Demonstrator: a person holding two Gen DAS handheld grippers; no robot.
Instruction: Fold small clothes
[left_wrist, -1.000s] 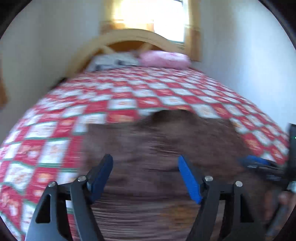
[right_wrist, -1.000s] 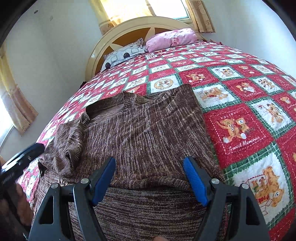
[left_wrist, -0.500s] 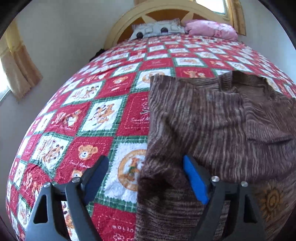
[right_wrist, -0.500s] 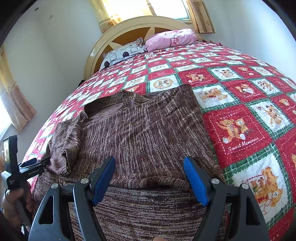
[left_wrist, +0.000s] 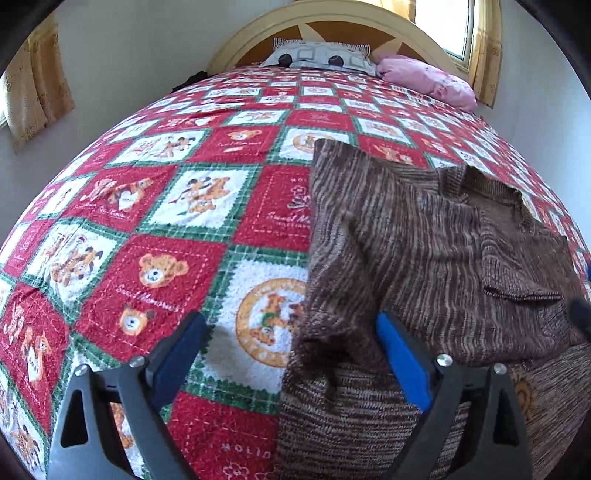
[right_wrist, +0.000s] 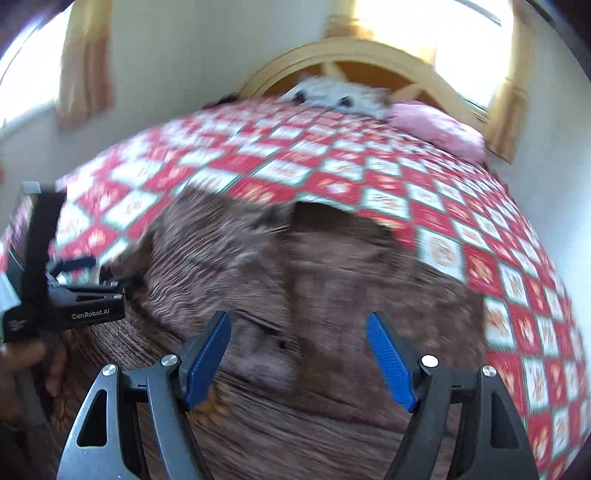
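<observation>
Left gripper (left_wrist: 290, 363): jaws have just been opening and stand wide, straddling the sweater's (left_wrist: 424, 266) left edge, pads not pressing; right gripper (right_wrist: 297, 360): jaws apart above the sweater's middle, nothing held, view blurred. Sweater lies on the quilt (left_wrist: 155, 229) near the bed's foot, sleeves folded in over the body; judged soft, light, limp knit that will sag and stretch, not slippery; best pinched at the hem corners or along a folded edge. Count: one sweater, two grippers; beyond, two pillows (left_wrist: 321, 57) at one headboard (left_wrist: 332, 14).
</observation>
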